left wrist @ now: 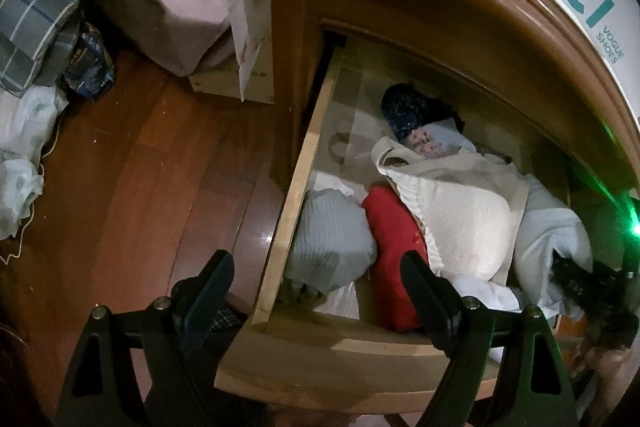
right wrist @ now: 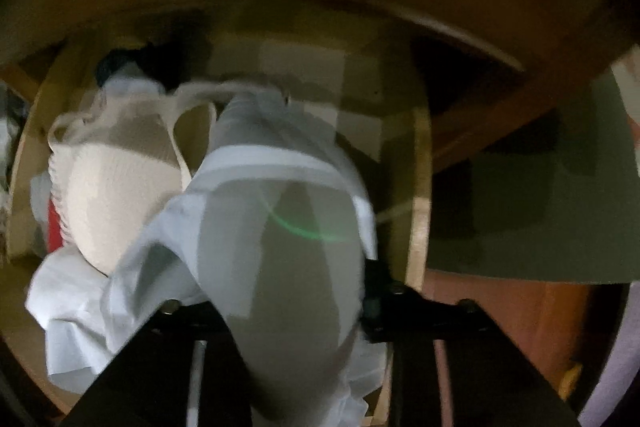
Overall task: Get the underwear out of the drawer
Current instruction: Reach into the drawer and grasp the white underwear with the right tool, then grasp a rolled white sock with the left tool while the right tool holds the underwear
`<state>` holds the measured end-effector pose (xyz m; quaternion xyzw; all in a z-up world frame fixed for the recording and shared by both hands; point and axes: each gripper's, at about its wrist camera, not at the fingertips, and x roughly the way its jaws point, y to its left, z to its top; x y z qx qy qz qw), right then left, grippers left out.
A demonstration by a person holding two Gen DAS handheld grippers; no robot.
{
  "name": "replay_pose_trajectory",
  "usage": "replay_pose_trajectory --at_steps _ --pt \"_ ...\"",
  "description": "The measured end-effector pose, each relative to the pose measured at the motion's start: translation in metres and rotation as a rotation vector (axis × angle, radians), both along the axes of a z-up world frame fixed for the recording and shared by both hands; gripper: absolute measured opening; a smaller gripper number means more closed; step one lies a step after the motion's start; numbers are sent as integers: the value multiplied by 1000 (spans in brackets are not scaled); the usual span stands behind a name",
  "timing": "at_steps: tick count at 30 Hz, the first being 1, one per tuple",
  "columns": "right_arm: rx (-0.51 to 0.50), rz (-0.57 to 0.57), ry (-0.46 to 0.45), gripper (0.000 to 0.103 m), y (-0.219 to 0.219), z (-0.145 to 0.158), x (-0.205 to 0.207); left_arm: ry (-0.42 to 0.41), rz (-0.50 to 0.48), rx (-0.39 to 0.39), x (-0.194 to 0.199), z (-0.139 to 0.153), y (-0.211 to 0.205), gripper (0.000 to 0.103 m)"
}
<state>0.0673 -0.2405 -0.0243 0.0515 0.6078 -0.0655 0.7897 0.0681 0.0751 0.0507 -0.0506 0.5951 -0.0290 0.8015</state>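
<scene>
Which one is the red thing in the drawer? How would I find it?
Look into the open wooden drawer of the brown cabinet. Near its front, the red folded garment lies between a grey ribbed bundle and a cream ribbed bra. It is the only bright red piece; everything around it is pale or dark.

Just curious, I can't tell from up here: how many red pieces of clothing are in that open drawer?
1. A folded red garment lies near the drawer front, between a grey bundle and a cream knit piece. More may be hidden underneath.
</scene>
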Motion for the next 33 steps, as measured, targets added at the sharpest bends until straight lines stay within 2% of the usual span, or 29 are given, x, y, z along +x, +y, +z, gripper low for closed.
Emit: replay_pose_trajectory --at_steps 2,4,7,14,20,22,33 --pt "36 -17 -38 13 -6 5 -5 2 -4 0 0 0 -1 87" --pt "66 -33 -71 12 -10 11 -9 6 -7 -3 0 -1 -1 87" --pt "118 -48 -112 10 -13 18 -13 -2 -10 1 1 0 0 87" --pt "164 -54 -164 9 -14 34 -27 4 -10 -6 2 0 0 87" --pt "286 -93 -190 9 -26 47 -40 73 -14 -58 6 -12 -2 87" --pt "290 -89 -195 9 -26 52 -43 95 -13 -73 6 -15 -4 87" --pt "301 -109 -203 9 -41 56 -51 182 -170 -110 -3 -13 -57 88"
